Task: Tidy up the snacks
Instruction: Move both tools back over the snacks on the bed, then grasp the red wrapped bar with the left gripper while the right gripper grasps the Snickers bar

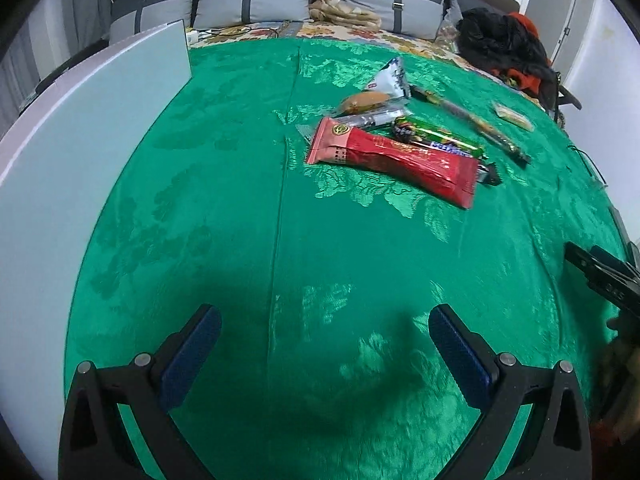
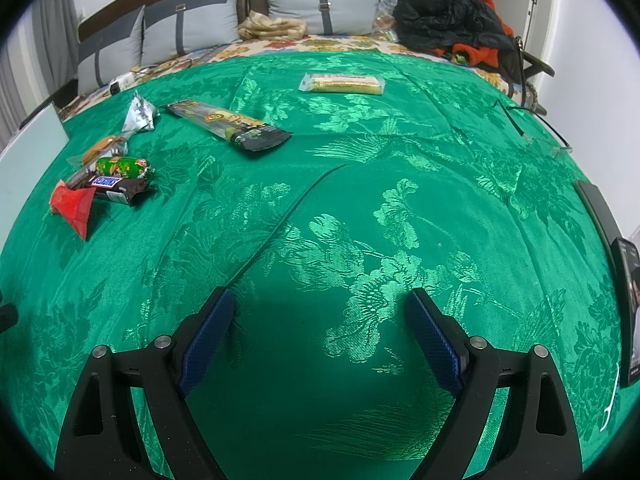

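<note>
Partly gathered, by the look of it: a pile of 5 or so snacks toward the far left part of the counter (image 2: 320,216), with the red packet (image 1: 394,160) on top at the near side, a Snickers bar (image 2: 110,186) and a green-wrapped snack (image 2: 120,166) against it, a bun in clear wrap (image 1: 364,102) and a silver triangular pouch (image 1: 390,78) just behind. Still loose: a long dark bar (image 2: 230,124) lying alone to the right of the pile, apart from it, and a yellow wafer pack (image 2: 342,83) well apart near the far edge. Judged as about midway, with those 2 left to bring over.

Left tongs (image 1: 324,360) spread wide, pinching nothing, over bare green cloth short of the pile. Right tongs (image 2: 320,340) also spread wide and empty, near the front edge.

Around: a white box (image 1: 80,140) at the left edge, perhaps the destination. A phone (image 2: 628,308) at the right edge. Beyond the far edge, a bed with grey pillows (image 2: 192,24) and a heap of black and orange clothing (image 2: 452,16). Nothing blocking the path to either loose snack; a fold in the cloth (image 2: 288,216) only a minor snag risk.
</note>
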Demonstrator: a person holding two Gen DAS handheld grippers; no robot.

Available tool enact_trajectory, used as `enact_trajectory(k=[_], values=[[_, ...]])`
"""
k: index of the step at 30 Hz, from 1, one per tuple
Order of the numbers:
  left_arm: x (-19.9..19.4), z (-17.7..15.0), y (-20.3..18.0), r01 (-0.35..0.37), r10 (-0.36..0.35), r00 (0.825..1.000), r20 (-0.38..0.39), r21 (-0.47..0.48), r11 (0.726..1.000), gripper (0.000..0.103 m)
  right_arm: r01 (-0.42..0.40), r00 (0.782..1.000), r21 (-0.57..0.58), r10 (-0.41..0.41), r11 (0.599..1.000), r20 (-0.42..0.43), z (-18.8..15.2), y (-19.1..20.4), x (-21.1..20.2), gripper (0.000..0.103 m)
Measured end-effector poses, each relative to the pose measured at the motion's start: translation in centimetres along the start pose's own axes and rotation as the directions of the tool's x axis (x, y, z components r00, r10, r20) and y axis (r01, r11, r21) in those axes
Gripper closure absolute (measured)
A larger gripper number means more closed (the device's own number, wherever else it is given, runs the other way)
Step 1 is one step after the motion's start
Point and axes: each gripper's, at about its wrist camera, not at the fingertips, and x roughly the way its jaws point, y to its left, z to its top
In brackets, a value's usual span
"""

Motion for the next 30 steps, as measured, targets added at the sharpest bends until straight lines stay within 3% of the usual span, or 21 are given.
enact_trajectory(k=[2,9,13,16,18,20,22,24,27,30], values=[[0.7,0.0,0.2,0.008,-0.008,1.000,-0.022,-0.009,1.000,0.000,0.000,1.000,0.000,0.000,1.000,0.000,0.0,0.0,0.0,0.013],[1.0,-0.8,-1.0,-0.057,0.054,0.998,0.032,0.082,0.995,0.000,-0.001,1.000,0.000,0.001,1.000,0.000,0.0,0.0,0.0,0.012],[0.9,-1.1,-0.8,-0.058,0.054,0.997,0.052,0.074,0.996,0.000,-0.001,1.000,0.000,0.001,1.000,-0.001,0.0,0.0,0.0,0.012],[1.0,-0.7,-0.8,-0.058,0.057,0.998,0.005,0.070,0.996,0.000,-0.001,1.000,0.000,0.001,1.000,-0.001,0.0,0.0,0.0,0.012],[0.7,0.2,-0.5,-0.026,0.027,0.999,-0.037,0.012,1.000,0.001,-0.001,1.000,0.000,0.001,1.000,-0.001,0.0,0.0,0.0,0.012],[-0.6,1.8,0.4,0.082,-0.078,0.997,0.028,-0.139,0.987,0.001,-0.001,1.000,0.000,0.001,1.000,-0.001,0.0,0.0,0.0,0.012],[-1.1,4.0,0.6,0.118,-0.104,0.992,0.071,-0.230,0.966,0.001,-0.001,1.000,0.000,0.001,1.000,-0.001,0.0,0.0,0.0,0.012],[-0.7,6.6,-0.1,0.125,-0.107,0.991,0.080,-0.261,0.957,0.001,-0.001,1.000,0.000,0.001,1.000,-0.001,0.0,0.0,0.0,0.012],[1.3,10.0,-2.0,0.042,-0.029,0.998,0.060,-0.241,0.970,0.001,-0.002,1.000,0.000,0.002,1.000,-0.001,0.0,0.0,0.0,0.012],[4.7,11.4,-3.5,-0.125,0.127,0.992,0.007,-0.159,0.979,0.001,-0.002,1.000,0.001,0.002,1.000,-0.001,0.0,0.0,0.1,0.012]])
